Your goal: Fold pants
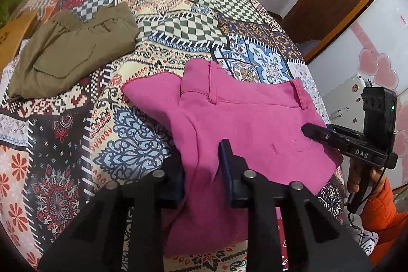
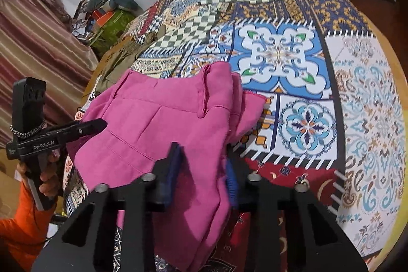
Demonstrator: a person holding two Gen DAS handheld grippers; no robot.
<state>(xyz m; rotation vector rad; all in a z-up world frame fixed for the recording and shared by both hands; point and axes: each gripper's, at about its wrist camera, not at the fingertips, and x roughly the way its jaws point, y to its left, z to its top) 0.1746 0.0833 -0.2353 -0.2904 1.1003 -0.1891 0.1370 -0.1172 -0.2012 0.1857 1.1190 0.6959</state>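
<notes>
Pink pants point(image 1: 242, 114) point(image 2: 158, 114) lie on the patterned tablecloth point(image 1: 158, 42) point(image 2: 278, 57), waistband and belt loops toward the far side, lower part hanging over the near edge. In the left wrist view my left gripper point(image 1: 201, 157) has its blue pads closed on a bunch of the pink cloth. My right gripper point(image 2: 202, 154) likewise pinches a thick fold of the pants. Each gripper shows in the other's view at the pants' side edge: right gripper point(image 1: 306, 130), left gripper point(image 2: 102, 122).
Folded olive pants point(image 1: 71, 50) point(image 2: 122, 55) lie at the table's far left. A cardboard box point(image 1: 12, 37) sits beyond them. Orange sleeves point(image 1: 382, 208) point(image 2: 20, 221) and hands hold the handles. A striped curtain point(image 2: 30, 29) and a wooden door point(image 1: 331, 4) flank the table.
</notes>
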